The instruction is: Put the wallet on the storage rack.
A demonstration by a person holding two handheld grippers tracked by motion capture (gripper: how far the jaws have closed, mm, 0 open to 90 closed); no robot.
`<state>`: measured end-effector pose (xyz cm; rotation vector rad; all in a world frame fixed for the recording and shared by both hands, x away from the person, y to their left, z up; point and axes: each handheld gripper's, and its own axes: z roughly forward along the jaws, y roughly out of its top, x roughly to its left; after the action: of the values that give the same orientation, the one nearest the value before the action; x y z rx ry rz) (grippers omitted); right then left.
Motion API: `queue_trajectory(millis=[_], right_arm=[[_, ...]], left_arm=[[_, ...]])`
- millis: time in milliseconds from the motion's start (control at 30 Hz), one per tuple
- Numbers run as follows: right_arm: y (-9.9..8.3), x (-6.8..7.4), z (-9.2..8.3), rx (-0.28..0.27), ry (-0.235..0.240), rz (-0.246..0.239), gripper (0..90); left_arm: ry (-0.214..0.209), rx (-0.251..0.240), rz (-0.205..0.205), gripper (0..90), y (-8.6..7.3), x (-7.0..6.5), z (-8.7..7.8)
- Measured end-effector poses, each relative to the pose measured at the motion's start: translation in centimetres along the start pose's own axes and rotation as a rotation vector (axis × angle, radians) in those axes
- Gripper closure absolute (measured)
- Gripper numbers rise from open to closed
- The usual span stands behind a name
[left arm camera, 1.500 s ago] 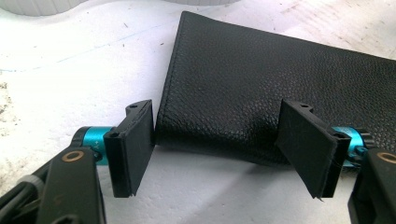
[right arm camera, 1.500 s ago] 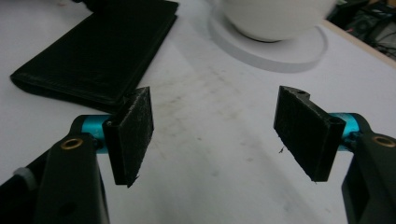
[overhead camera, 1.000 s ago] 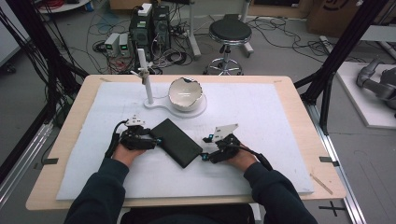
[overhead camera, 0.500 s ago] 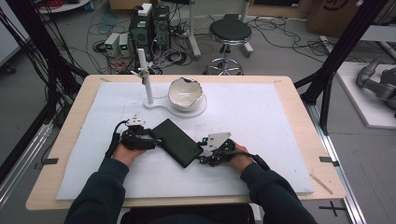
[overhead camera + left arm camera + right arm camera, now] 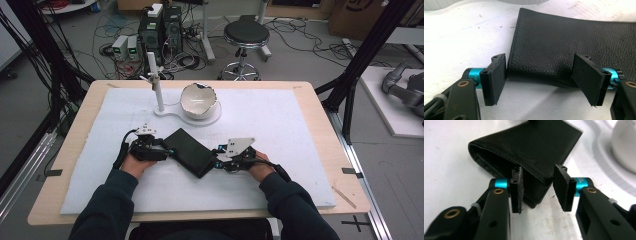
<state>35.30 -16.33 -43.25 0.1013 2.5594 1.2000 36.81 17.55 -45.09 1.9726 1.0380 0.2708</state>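
A black leather pouch [image 5: 190,152] lies slantwise on the white foam mat [image 5: 280,130]. My left gripper [image 5: 162,150] is at its upper left end. In the left gripper view the pouch [image 5: 574,37] has its end between the jaws of the left gripper [image 5: 541,77]; the pads press it and the leather dimples. My right gripper [image 5: 220,162] is at the lower right end. In the right gripper view the pouch [image 5: 536,142] gapes open. The right gripper [image 5: 537,191] has just been closing, one pad inside the mouth and one outside the top flap, a small gap left.
A cracked white bowl [image 5: 199,100] sits on a flat white base with an upright post [image 5: 156,85] behind the pouch. The wooden table's edge [image 5: 345,165] borders the mat. A black stool [image 5: 245,35] and cables lie beyond the table.
My right gripper has shifted left onto the pouch's lower right end and its jaws have narrowed around the flap. The left gripper and the pouch have stayed put.
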Motion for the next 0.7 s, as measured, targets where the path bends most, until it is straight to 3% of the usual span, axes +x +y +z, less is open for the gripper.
queue_trajectory(millis=[100,167,267,367,400,433,500,533,567,600,667,700], right_arm=[[0.2,-0.2,-0.4,-0.01,-0.008,-0.008,72.5],[0.2,-0.4,-0.9,-0.026,-0.012,0.016,90.0],[0.4,-1.4,-2.4,-0.135,-0.039,0.079,90.0],[0.3,-1.4,-2.5,-0.131,-0.038,0.084,90.0],[0.2,-1.3,-2.1,-0.096,-0.04,0.056,79.0],[0.2,-1.3,-2.1,-0.096,-0.04,0.056,79.0],[0.1,-1.1,-1.6,-0.074,-0.047,0.053,59.7],[0.1,-1.1,-1.3,-0.06,-0.055,0.045,54.7],[0.0,-1.0,-1.1,-0.048,-0.04,0.039,52.6],[-0.2,-0.8,-0.8,-0.024,-0.022,0.022,42.6],[-0.3,-0.7,-0.8,-0.009,-0.013,0.02,42.5],[-0.3,-0.7,-0.8,-0.014,-0.013,-0.012,39.5]], left_arm=[[0.0,-0.01,0.021,28.7,0.1,-0.1,-0.2],[0.013,-0.011,0.049,29.1,0.1,-0.1,-0.4],[0.022,-0.027,0.062,32.0,0.2,-0.2,-0.6],[0.022,-0.024,0.058,32.0,0.1,-0.2,-0.4],[0.022,-0.022,0.057,32.1,0.1,-0.2,-0.4],[0.022,-0.021,0.057,32.1,0.1,-0.2,-0.4],[0.022,-0.021,0.058,32.1,0.1,-0.2,-0.4],[0.022,-0.02,0.057,32.1,0.1,-0.2,-0.4],[0.022,-0.018,0.057,32.1,0.1,-0.1,-0.4],[0.022,-0.017,0.056,32.2,0.1,-0.1,-0.3],[0.022,-0.016,0.058,32.3,0.1,-0.1,-0.3],[0.023,-0.015,0.058,32.4,0.1,-0.1,-0.3]])
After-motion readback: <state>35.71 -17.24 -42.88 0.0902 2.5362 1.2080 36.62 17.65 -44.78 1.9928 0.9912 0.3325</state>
